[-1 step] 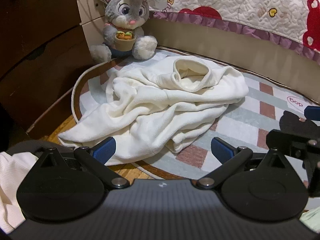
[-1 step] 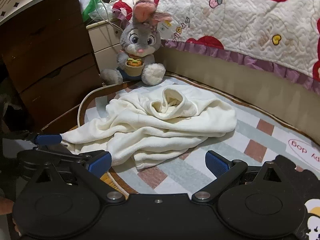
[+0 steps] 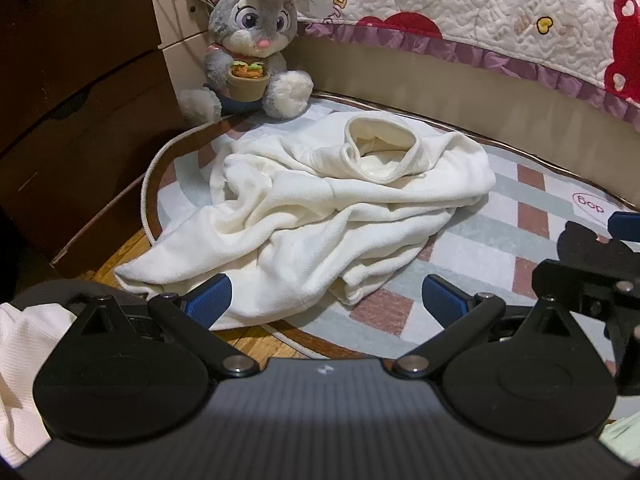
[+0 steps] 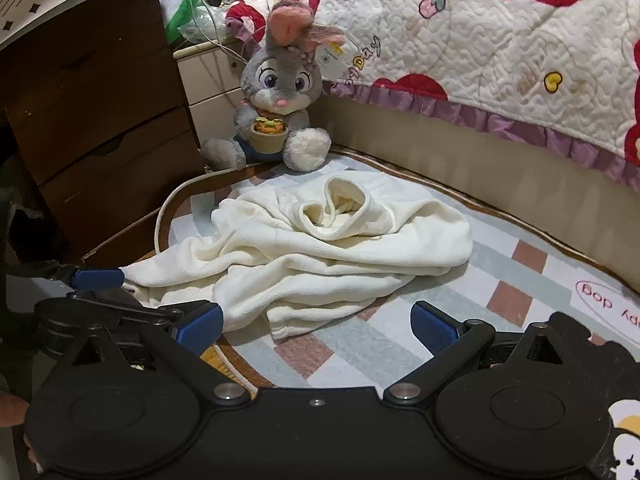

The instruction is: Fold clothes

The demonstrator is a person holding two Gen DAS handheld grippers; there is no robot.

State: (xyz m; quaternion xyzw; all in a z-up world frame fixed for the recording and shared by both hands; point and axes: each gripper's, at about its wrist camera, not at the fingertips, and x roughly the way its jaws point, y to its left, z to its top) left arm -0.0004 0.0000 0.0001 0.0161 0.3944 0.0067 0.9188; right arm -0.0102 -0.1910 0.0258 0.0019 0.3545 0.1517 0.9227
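A cream fleece garment lay crumpled in a loose heap on a round checked rug, its open collar facing up at the far side of the pile. One limp corner spilled off the rug's near left edge onto the wooden floor. In the right wrist view the same garment sat in the middle of the rug, collar toward the far side.

The left gripper hovered at the near edge of the heap, its blue-padded fingers spread wide and holding nothing; the left pad stood in front of the cloth's hem, though whether it touched could not be told. The right gripper was likewise spread wide and empty, just near of the garment.

A grey plush rabbit holding a small pot sat at the far edge of the rug, propped between a dark wooden dresser on the left and a bed on the right. A quilted white bedspread with red prints and a purple frill hung over the bed's side. A white cable curved along the rug's left rim
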